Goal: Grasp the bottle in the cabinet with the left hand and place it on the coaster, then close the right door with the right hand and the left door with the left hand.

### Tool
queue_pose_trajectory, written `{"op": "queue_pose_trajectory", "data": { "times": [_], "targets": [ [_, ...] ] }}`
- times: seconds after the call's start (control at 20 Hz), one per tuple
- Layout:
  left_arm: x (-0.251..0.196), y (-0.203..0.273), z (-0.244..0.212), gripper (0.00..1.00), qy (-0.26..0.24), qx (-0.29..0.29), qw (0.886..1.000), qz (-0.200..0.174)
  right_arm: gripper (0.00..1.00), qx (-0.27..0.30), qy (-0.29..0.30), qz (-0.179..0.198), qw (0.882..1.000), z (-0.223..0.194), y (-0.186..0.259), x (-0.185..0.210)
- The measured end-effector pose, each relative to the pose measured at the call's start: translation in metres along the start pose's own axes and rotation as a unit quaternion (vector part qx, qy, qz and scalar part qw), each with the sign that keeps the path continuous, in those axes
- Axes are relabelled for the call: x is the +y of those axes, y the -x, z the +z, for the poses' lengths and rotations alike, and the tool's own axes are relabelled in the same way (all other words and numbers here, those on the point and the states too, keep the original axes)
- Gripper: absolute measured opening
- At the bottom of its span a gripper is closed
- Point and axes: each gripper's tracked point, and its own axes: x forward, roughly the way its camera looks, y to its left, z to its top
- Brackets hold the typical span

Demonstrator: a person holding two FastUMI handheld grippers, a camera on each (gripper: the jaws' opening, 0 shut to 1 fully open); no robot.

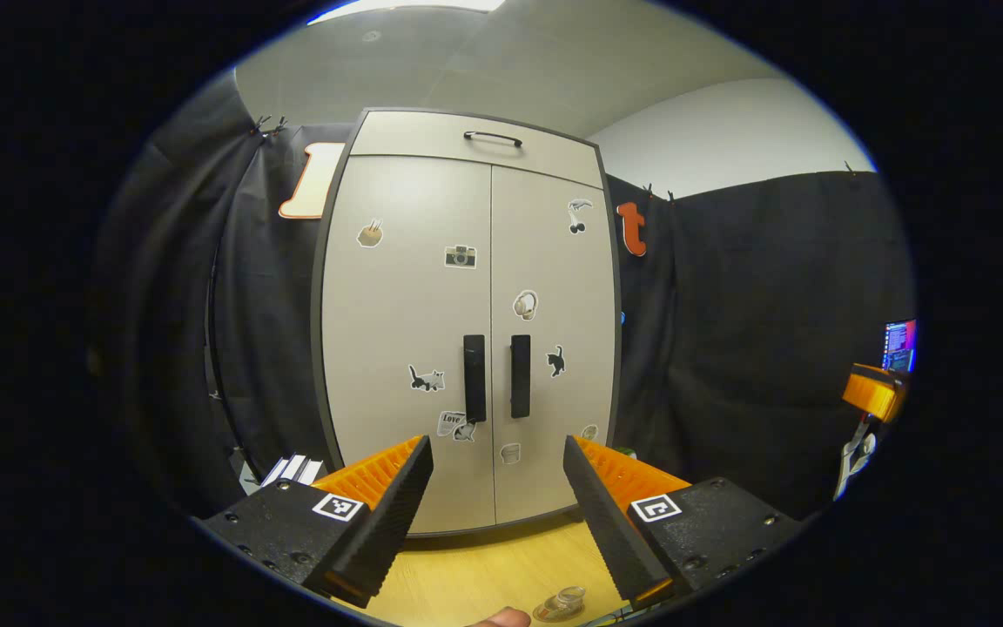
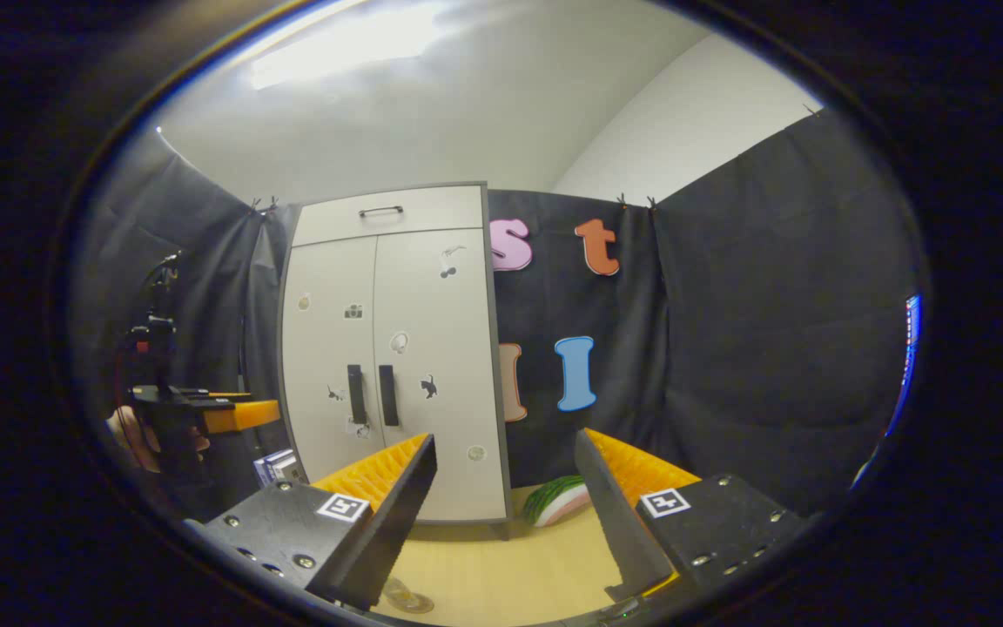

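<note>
1. Left claw (image 1: 497,514) is hovering spread and empty, pointing at the cabinet (image 1: 467,331) from just in front.
2. Both cabinet doors are sitting flush and closed; the left door handle (image 1: 474,378) and right door handle (image 1: 520,375) are standing side by side at the seam. A drawer (image 1: 475,146) is sitting above the doors.
3. The bottle cannot be seen with the doors closed.
4. A clear glass coaster (image 1: 561,603) is lying on the wooden surface (image 1: 484,566), near the left claw's right finger.
5. Right claw (image 2: 506,514) is hanging spread and empty, right of the cabinet front.
6. A watermelon slice (image 2: 558,501) is resting on the surface beside the cabinet's right corner.
</note>
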Motion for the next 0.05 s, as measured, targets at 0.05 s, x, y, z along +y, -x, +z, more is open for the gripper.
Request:
{"op": "queue_pose_trajectory", "data": {
  "times": [0.05],
  "targets": [
    [-0.0014,-0.0047,-0.0034,0.96,0.003,0.004,1.000,-0.003,0.98,-0.004,0.007,-0.001,1.000,0.0025,-0.0039,0.0035]
  ]
}}
